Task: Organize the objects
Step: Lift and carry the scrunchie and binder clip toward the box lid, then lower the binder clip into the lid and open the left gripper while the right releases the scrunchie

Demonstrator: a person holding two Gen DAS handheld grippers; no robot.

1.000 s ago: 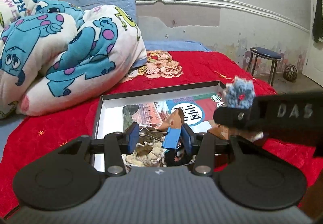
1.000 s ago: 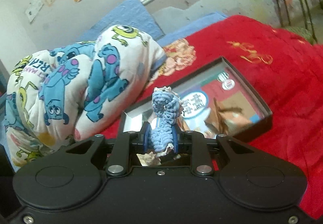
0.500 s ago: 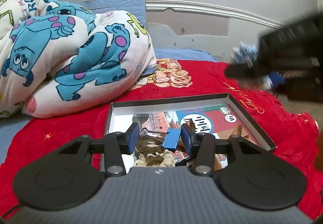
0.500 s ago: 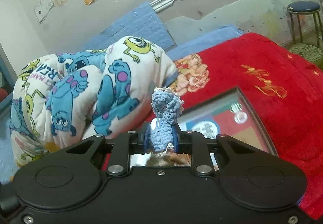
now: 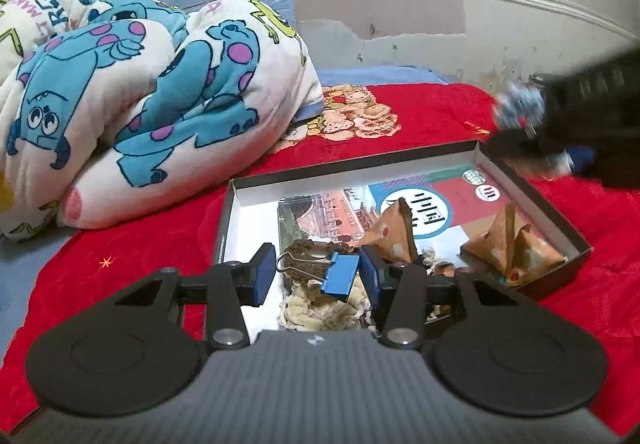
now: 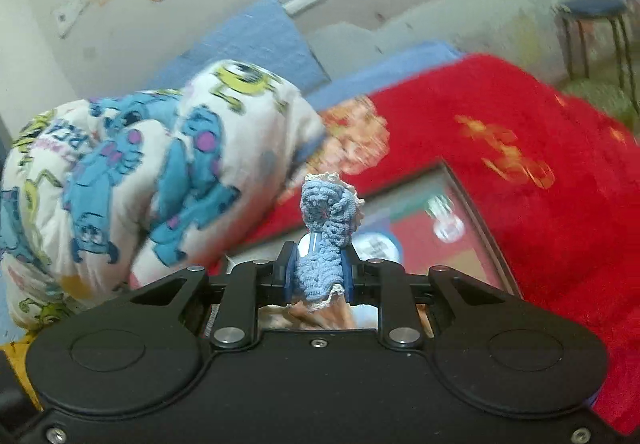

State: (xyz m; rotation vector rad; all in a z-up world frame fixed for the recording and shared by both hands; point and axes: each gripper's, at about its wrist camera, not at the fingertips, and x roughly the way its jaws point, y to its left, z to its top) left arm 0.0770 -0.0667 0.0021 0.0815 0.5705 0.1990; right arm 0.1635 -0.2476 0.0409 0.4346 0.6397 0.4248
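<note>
My left gripper (image 5: 318, 278) hovers over the near end of a shallow black box (image 5: 352, 168) on the bed. It is shut on a blue binder clip (image 5: 340, 278): the wire handles reach the left pad and the blue body rests against the right pad. My right gripper (image 6: 318, 268) is shut on a light blue crochet piece (image 6: 326, 212) with a cream edge that sticks up past its fingers. In the left wrist view the right gripper (image 5: 520, 136) and the crochet piece (image 5: 518, 104) show blurred above the box's far right corner. The box holds a printed card, orange folded papers (image 5: 512, 244) and beige crochet bits (image 5: 316, 308).
The box (image 6: 476, 212) lies on a red blanket (image 5: 420, 116). A bulky monster-print quilt (image 5: 140, 104) is piled at the left, close to the box. A blue-topped stool (image 6: 592, 8) stands beyond the bed on the right. The wall runs behind.
My right gripper has carried the crochet piece from over the middle of the box out to its far right corner. The left gripper still holds the binder clip over the box.
</note>
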